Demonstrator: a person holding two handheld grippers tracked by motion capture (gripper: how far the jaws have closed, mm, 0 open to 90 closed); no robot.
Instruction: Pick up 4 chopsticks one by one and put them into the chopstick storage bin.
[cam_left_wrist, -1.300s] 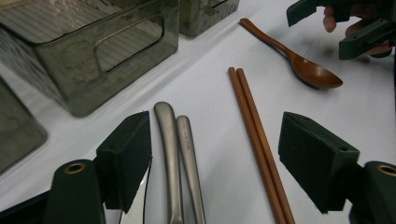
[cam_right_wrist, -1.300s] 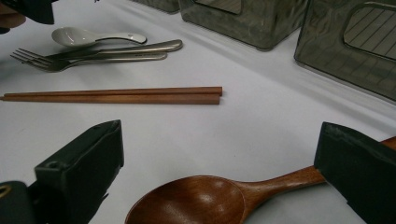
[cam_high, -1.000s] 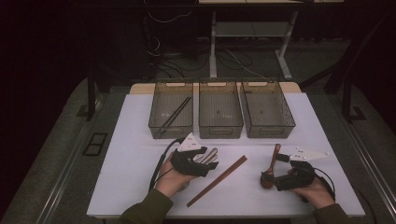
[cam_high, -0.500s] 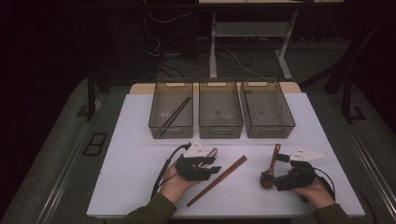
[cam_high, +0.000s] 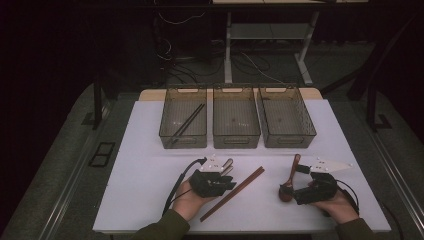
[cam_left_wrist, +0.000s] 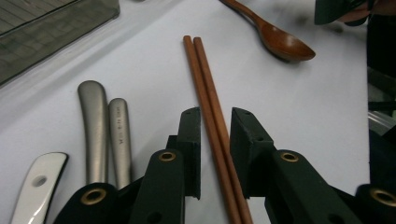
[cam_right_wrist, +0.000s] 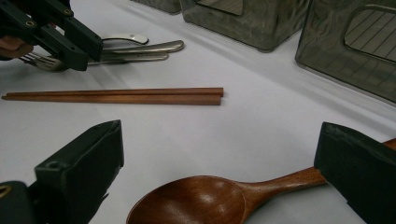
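Since earlier, left gripper (cam_left_wrist: 215, 140) slid onto two reddish-brown wooden chopsticks (cam_left_wrist: 210, 107) at frame centre, jaws apart astride them; right gripper (cam_right_wrist: 219, 186) jaws wide apart

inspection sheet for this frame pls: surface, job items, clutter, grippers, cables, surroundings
Surface: white table top, flat, no spills seen.
Job's things: wooden chopsticks, a pair lying side by side; wooden spoon lying bowl up.
Clutter: metal cutlery handles beside the chopsticks; three clear bins in a row at the far side, the left one holding dark chopsticks.
Grippers: left gripper open, jaws either side of the wooden chopsticks, not closed on them; right gripper open, jaws either side of the spoon.
Cables: black cable trailing from the left gripper across the table.
Surroundings: dark floor, desk legs and loose wires behind.
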